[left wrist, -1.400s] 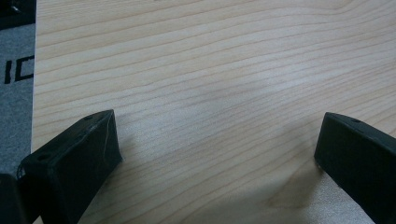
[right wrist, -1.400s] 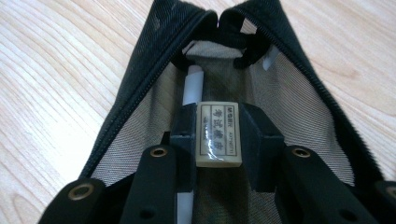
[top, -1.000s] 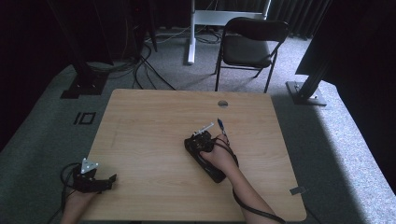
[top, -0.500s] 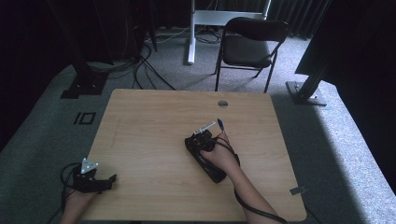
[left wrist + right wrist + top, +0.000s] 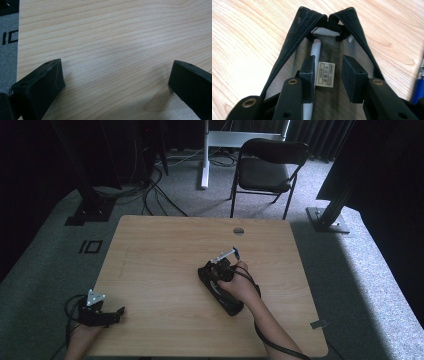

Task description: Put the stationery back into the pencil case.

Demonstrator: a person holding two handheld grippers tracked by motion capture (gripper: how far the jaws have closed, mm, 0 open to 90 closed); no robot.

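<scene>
Pouch (image 5: 294,32), black mesh with a zipper along its mouth, lay on the table (image 5: 165,250) right of centre, directly under your right tool (image 5: 328,72). Its jaws stood partly spread and had entered the unzipped mouth, one on each side of a small sewn label (image 5: 326,74), pinching nothing that you could be sure of. Beside the left jaw lay a white pen (image 5: 315,50), inside the pouch. Judged soft, light and limp; the mesh would likely sag and fold if lifted, so the stiffer zipper edge was the better place to take hold. A blue pen (image 5: 418,87) lay on the table just beside the pouch. Your left tool (image 5: 102,312) rested at the near left corner, well apart from the pouch, jaws spread wide over bare wood.
</scene>
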